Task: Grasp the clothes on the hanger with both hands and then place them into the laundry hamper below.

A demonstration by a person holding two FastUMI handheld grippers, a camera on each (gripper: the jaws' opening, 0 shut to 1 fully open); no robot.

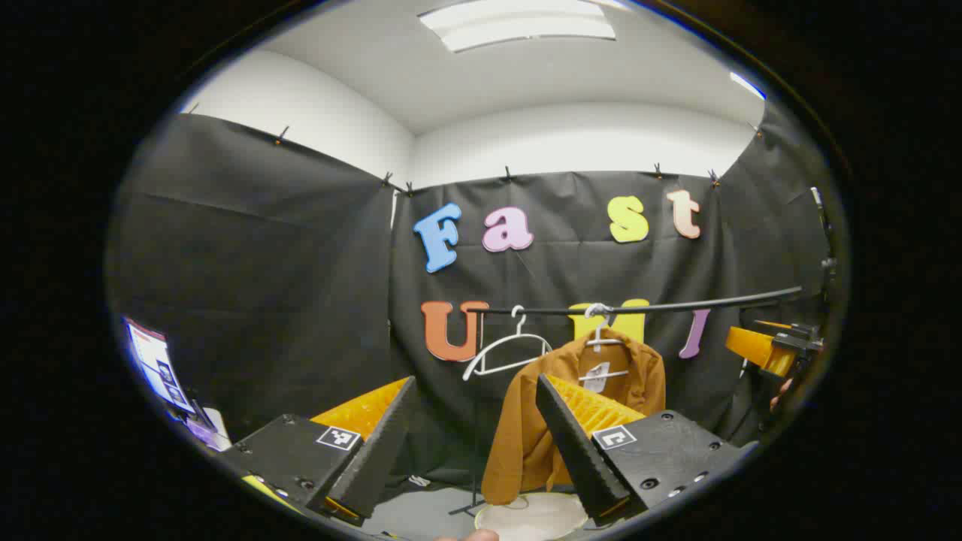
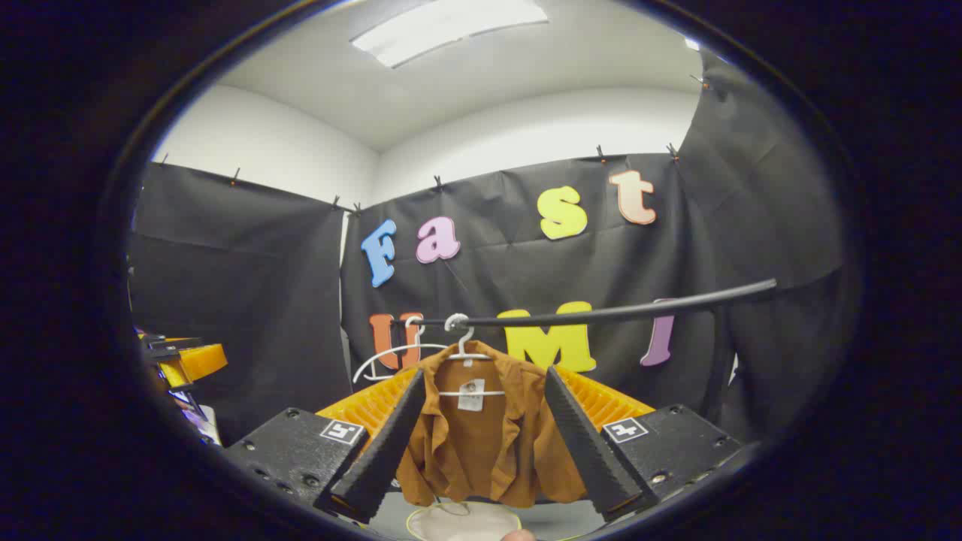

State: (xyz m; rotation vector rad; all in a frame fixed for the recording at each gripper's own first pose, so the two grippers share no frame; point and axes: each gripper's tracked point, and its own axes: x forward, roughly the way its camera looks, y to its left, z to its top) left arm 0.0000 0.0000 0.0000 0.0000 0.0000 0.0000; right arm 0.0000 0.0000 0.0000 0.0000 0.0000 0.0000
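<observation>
Where hamper [image 2: 464,521] sits, rim cut off.

Left gripper [image 1: 473,443] and right gripper [image 2: 481,443] are raised level, fingers spread wide apart, gripping nothing.

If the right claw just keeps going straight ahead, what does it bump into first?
Probably the brown shirt on its white hanger: it hangs framed between the open right claw fingers. How far off is unclear.

Recording booth in an office-type room: black cloth walls [image 1: 263,285] pinned up, white walls, ceiling light panel [image 1: 518,22].
</observation>
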